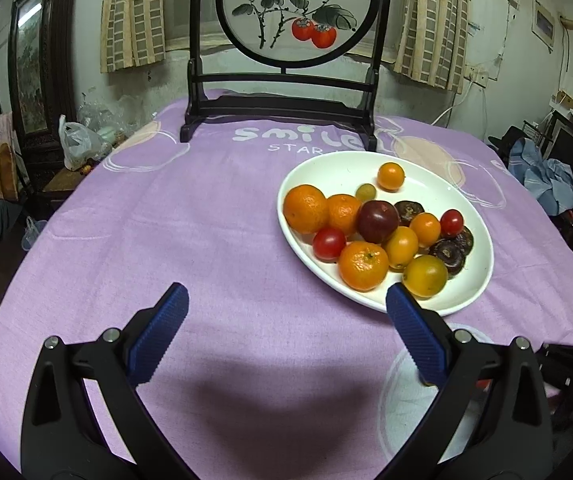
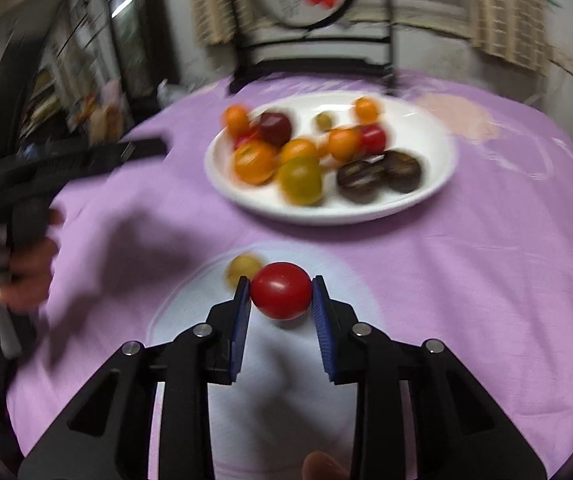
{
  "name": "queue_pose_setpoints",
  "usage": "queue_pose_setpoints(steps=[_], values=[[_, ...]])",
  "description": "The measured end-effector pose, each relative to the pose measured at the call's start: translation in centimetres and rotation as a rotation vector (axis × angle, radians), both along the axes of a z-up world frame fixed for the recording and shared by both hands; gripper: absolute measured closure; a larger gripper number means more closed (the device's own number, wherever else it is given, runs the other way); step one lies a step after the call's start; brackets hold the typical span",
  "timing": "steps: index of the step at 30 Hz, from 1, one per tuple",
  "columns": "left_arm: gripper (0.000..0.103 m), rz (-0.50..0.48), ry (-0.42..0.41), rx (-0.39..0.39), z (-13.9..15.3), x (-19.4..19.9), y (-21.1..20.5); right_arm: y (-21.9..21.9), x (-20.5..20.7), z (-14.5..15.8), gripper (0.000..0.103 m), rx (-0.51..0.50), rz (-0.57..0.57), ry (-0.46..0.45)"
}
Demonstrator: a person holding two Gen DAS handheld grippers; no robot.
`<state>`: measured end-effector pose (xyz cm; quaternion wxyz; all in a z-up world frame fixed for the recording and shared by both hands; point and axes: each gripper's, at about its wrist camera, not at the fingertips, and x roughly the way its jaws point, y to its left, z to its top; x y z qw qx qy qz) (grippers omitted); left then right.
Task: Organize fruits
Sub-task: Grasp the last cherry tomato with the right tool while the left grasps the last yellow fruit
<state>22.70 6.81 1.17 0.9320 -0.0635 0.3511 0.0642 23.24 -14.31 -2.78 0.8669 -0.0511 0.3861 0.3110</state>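
Far left in the right wrist view: a hand [image 2: 14,276] around the left tool [image 1: 286,300], blurred; in its own view, jaws wide and empty over bare purple worktop [image 1: 166,220], just short of the plate's near rim. Centre: right tool [image 2: 281,294] clamped on a red tomato [image 2: 281,290], both blue pads pressed to its sides, held above a pale round patch on the cloth, perhaps a second plate, too blurred to tell. Just behind the left pad, a small yellowish fruit [image 2: 244,267] on that patch. Further back and to the right: white plate [image 2: 426,200] with oranges, tomatoes, a dark plum [image 2: 275,127] and two dark brown fruits. Risks, as judged: smooth round skin gripped only at the widest points, so likely to squirt out under a jolt or roll of the wrist; too hard a squeeze could split it; set down carelessly, could roll off the flat patch or knock the yellowish fruit away.
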Motion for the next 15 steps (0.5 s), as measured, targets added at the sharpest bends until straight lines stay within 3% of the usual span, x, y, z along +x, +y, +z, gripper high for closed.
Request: queue_pose_setpoints(steps=[4,7,9,15], values=[[0.002,-0.076,0.017,-0.017,-0.3,-0.3,-1.2,-2.7,1.1,0.6,0.072,0.055,-0.134,-0.001],[0.003,-0.214,0.05,-0.031,-1.1,-0.8,-3.7,-3.8,1.9,0.4,0.072,0.071,-0.195,0.023],[0.005,-0.295,0.058,0.0,-1.5,-1.2,-5.8,-4.1,2.3,0.1,0.072,0.077,-0.215,0.053],[0.042,-0.447,0.11,0.063,-3.6,-1.6,-10.3,-4.2,2.7,-0.5,0.072,0.084,-0.231,0.094]])
